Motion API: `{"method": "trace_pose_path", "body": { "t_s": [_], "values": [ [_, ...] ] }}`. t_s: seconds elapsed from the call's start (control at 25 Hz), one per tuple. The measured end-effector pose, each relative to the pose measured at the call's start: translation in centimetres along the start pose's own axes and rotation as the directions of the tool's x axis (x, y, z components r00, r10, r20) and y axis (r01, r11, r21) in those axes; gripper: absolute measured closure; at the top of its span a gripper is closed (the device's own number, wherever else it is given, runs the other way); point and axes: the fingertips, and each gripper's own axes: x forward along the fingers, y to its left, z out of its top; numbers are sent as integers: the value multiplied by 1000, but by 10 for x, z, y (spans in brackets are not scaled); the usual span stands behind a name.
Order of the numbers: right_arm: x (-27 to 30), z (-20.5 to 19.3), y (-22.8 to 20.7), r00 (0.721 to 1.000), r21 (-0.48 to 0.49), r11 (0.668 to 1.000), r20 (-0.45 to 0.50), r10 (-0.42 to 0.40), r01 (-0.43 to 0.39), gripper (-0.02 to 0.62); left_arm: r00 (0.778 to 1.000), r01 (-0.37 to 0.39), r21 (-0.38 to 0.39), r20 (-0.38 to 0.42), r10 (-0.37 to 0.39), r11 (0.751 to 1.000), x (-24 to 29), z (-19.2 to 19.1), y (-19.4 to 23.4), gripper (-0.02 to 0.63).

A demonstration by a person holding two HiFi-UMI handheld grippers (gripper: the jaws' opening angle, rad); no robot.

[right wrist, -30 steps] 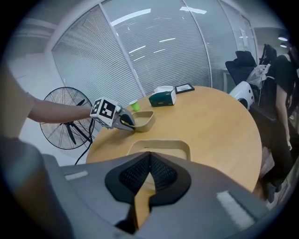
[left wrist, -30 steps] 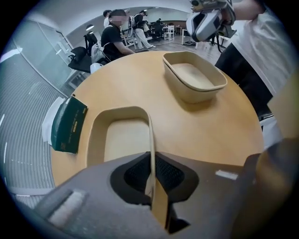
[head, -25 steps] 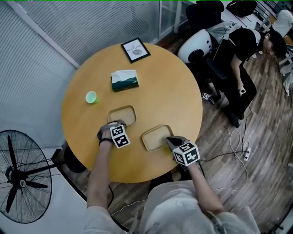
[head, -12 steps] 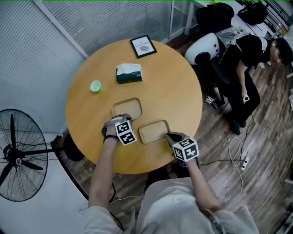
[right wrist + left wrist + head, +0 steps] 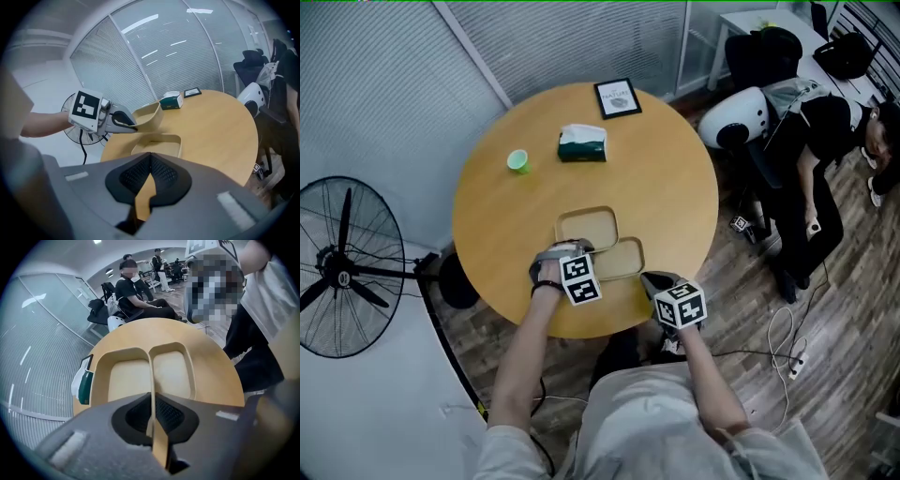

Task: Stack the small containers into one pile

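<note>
- Head view: two tan trays sit near the front edge of the round table (image 5: pixel 506 225). The raised tray (image 5: pixel 586 225) is on the left w/ the flat tray (image 5: pixel 623 259) just beside it. Their edges touch or overlap; can't tell which from here.
- The left gripper (image 5: pixel 579 247) is at the raised tray's near rim. The right gripper (image 5: pixel 647 277) is at the flat tray's near right corner.
- A green cup (image 5: pixel 517 161), tissue box (image 5: pixel 582 142) and picture frame (image 5: pixel 617 97) stand well apart on the far side.
- Left gripper view: the left gripper (image 5: pixel 152 414) has its jaws nearly together, clamped on a thin tray wall running edge-on btwn them. The raised tray (image 5: pixel 124 380) shows left of that wall and the flat tray (image 5: pixel 172 373) right of it.
- Right gripper view: the right gripper (image 5: pixel 147 183) is narrow too, w/ a tan strip pinched btwn the jaws. That strip is prob. the flat tray's near rim.
- The flat tray (image 5: pixel 157 144) lies level on the table. The raised tray (image 5: pixel 150 117) is tipped up, held by the left gripper (image 5: pixel 133 127), w/ its low edge over the flat tray's far rim.
- Step: nesting one tray into the other, I'd say approx. halfway. It is lifted but not yet seated.
- Next: carry the raised tray over the flat tray, level it, line up the rims, lower it, then let go. The right side should pin the flat tray so it doesn't slide.
</note>
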Motion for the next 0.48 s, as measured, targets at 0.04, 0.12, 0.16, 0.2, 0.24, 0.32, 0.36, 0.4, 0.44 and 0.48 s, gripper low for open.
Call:
{"method": "trace_pose_path", "body": {
  "t_s": [0.04, 0.12, 0.16, 0.2, 0.24, 0.32, 0.36, 0.4, 0.44, 0.48],
  "values": [
    [-4, -2, 0, 1000, 0, 1000, 2, 7, -7, 595, 1000, -1, 0, -3, 1, 1000, -2, 6, -5, 594],
    [-11, -8, 0, 1000, -1, 1000, 1, 21, -21, 595, 1000, 0, -2, -7, 0, 1000, -4, 16, -15, 594],
    [-15, -10, 1, 1000, -3, 1000, -1, 28, -28, 595, 1000, 0, -2, -8, 0, 1000, -5, 21, -20, 594],
    [-18, -13, 2, 999, -8, 999, -1, 35, -35, 595, 1000, 1, -2, -9, -1, 1000, -5, 25, -24, 594],
    [-21, -15, 3, 999, -14, 999, -2, 41, -41, 595, 1000, 2, -3, -10, -2, 1000, -5, 29, -29, 594],
    [-29, -19, 2, 999, -24, 998, -1, 50, -50, 595, 1000, 6, -9, -12, -6, 1000, -2, 36, -37, 594],
    [-33, -21, 1, 999, -29, 998, 1, 52, -52, 595, 1000, 8, -14, -13, -8, 1000, 0, 40, -40, 594],
    [-36, -22, -1, 999, -32, 998, 3, 53, -52, 595, 1000, 10, -18, -13, -10, 1000, 3, 43, -44, 594],
    [-40, -23, -4, 999, -33, 998, 5, 52, -52, 595, 1000, 13, -20, -14, -13, 1000, 5, 46, -47, 594],
    [-44, -26, -7, 999, -32, 998, 6, 50, -49, 595, 1000, 18, -22, -15, -18, 1000, 8, 50, -51, 594]
  ]
}}
